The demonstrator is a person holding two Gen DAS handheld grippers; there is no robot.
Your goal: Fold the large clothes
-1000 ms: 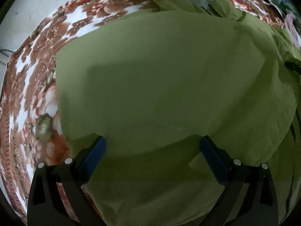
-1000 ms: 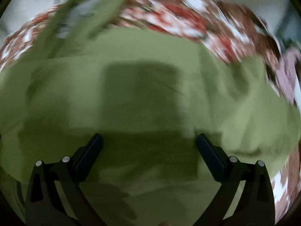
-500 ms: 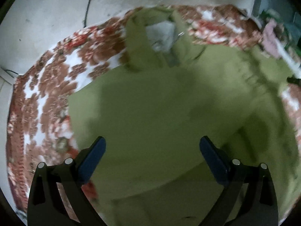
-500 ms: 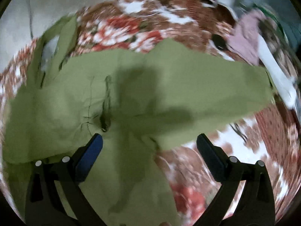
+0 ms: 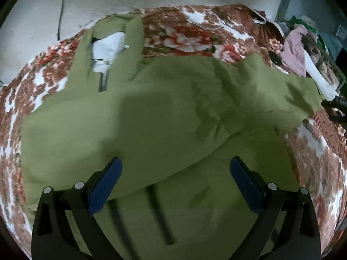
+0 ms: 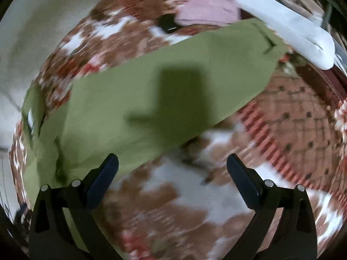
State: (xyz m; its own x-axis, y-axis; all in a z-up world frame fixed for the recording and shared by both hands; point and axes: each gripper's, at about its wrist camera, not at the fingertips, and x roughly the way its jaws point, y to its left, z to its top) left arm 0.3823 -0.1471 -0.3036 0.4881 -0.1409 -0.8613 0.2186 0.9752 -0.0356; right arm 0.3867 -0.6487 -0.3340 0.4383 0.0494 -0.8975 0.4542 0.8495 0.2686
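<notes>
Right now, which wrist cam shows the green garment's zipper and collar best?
Left wrist. The green garment lies spread on the floral bedspread, with its collar and zipper in plain sight at upper left. The right wrist view shows mostly one sleeve; the collar is a blurred sliver at its left edge.

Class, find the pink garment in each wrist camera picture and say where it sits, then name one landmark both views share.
Left wrist: the pink garment lies at the far upper right, beyond the green garment.
Right wrist: the pink garment fills the top centre, above the green sleeve.
Shared landmark: the white cloth beside it.
</notes>
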